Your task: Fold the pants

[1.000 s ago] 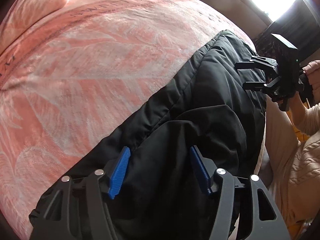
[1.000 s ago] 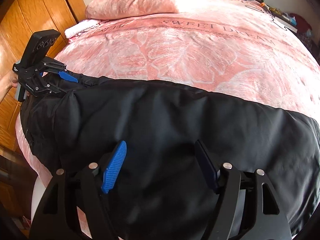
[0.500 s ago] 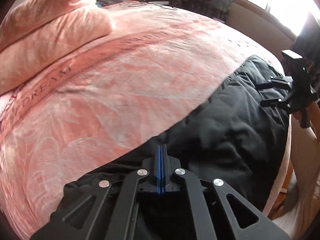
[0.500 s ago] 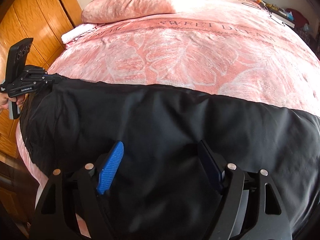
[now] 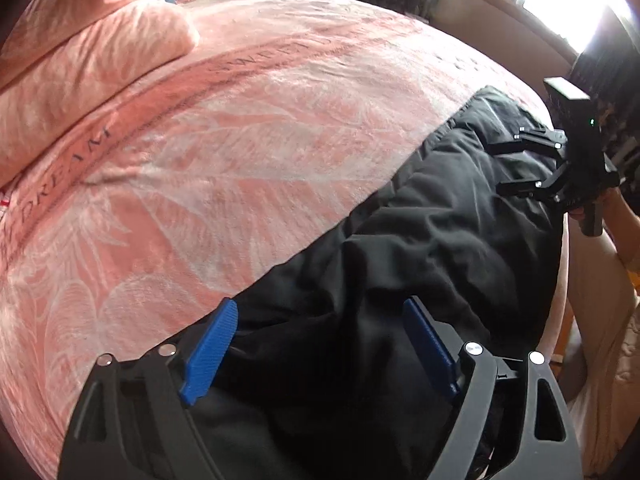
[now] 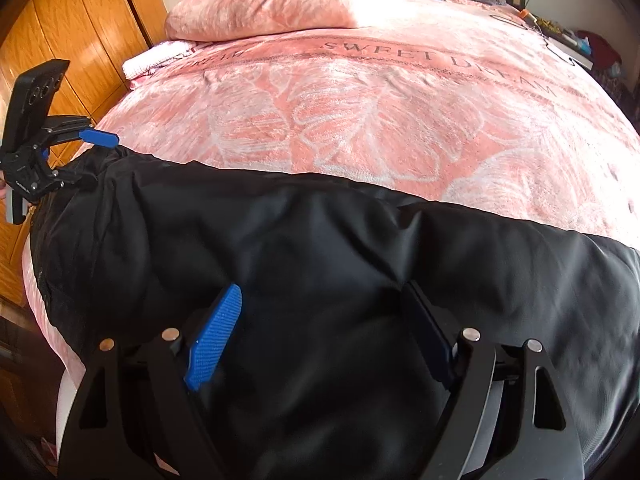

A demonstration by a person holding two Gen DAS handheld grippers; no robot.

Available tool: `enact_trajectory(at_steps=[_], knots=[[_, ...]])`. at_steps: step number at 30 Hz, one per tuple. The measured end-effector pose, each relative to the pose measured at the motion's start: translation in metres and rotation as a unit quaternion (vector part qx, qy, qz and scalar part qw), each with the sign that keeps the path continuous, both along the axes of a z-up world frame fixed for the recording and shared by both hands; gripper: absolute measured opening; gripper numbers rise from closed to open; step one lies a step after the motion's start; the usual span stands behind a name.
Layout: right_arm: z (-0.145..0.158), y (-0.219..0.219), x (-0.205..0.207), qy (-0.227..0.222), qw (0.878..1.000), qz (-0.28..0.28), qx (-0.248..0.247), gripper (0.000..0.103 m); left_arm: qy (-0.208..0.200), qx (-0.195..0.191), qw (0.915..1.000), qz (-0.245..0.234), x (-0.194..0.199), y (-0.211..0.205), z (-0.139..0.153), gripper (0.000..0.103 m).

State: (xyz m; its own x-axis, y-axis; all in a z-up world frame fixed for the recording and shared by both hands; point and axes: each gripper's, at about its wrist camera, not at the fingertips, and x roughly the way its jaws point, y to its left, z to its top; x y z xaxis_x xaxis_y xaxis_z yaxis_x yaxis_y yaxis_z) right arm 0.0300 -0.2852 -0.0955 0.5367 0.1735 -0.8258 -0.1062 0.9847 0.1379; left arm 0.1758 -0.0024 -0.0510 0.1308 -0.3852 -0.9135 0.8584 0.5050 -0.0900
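The bed fills both views under a pink blanket with a pale leaf pattern and a dark line of lettering. In the right wrist view it reads "SWEET DREAM"; in the left wrist view only "DREAM" is clear, the rest blurred. A stack of folded pink bedding sits at the head of the bed, and an orange wooden wardrobe stands beside it.

The black pants lie stretched in a long band along the near edge of the bed, rumpled and puffy, on top of the blanket.

The left claw is released, its blue pads spread wide over one end of the pants with no fabric pinched between them. The right claw is likewise released, blue pads apart above the other end of the pants. No writing on either claw is readable.
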Motion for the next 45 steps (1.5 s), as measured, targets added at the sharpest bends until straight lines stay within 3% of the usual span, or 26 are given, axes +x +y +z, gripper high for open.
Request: enact_trajectory(at_steps=[3,5,7,10,15,20,21,22,25,30,34,38,39,40,42,45], knots=[[0.0,0.002,-0.002,-0.001,1.0,0.003,-0.005,0.082,-0.006,0.053,0.9985,-0.012,-0.002,-0.011,-0.024,0.084],[0.0,0.003,-0.003,-0.002,1.0,0.004,-0.007,0.082,0.011,0.042,0.999,-0.008,-0.001,-0.009,-0.028,0.075],[0.0,0.004,-0.003,-0.002,1.0,0.006,-0.007,0.082,0.031,0.017,0.9994,0.004,0.005,-0.001,-0.025,0.055],[0.0,0.002,-0.004,-0.002,1.0,0.008,-0.002,0.082,0.069,-0.019,0.9971,0.026,0.017,0.018,-0.022,0.044],[-0.001,0.005,-0.001,-0.005,1.0,0.005,-0.004,0.084,0.09,-0.05,0.9938,0.042,0.02,0.027,-0.02,0.032],[-0.001,0.006,0.007,-0.005,1.0,0.001,-0.004,0.085,0.088,-0.067,0.992,0.06,0.027,0.033,-0.019,0.027],[-0.001,0.005,0.009,-0.005,1.0,-0.002,0.0,0.085,0.084,-0.069,0.9916,0.07,0.03,0.036,-0.02,0.022],[-0.002,0.005,0.011,-0.004,1.0,-0.005,0.0,0.085,0.067,-0.053,0.9924,0.088,0.033,0.043,-0.022,0.017],[-0.004,0.007,0.011,-0.003,1.0,-0.003,-0.01,0.085,0.063,-0.037,0.993,0.093,0.032,0.044,-0.026,0.017],[0.005,-0.004,-0.001,-0.006,1.0,-0.01,0.022,0.084,0.008,-0.008,0.9943,0.106,0.015,0.039,-0.011,0.017],[0.013,-0.017,-0.018,-0.008,0.999,-0.021,0.04,0.084,-0.045,-0.009,0.9912,0.124,-0.006,0.056,0.016,0.022],[0.017,-0.02,-0.033,-0.011,0.999,-0.022,0.029,0.084,-0.057,0.02,0.9891,0.134,-0.005,0.073,0.025,0.028],[0.018,-0.02,-0.035,-0.011,0.999,-0.022,0.029,0.084,-0.059,0.029,0.989,0.133,-0.005,0.075,0.024,0.033],[0.019,-0.019,-0.036,-0.012,0.999,-0.021,0.031,0.084,-0.056,0.034,0.9896,0.128,-0.006,0.076,0.023,0.05],[0.021,-0.014,-0.035,-0.016,0.999,-0.015,0.032,0.084,-0.048,0.031,0.9902,0.128,-0.007,0.076,0.022,0.073],[0.026,-0.001,-0.032,-0.021,0.999,0.003,0.029,0.084,-0.077,0.04,0.9882,0.127,-0.008,0.069,0.02,0.082]])
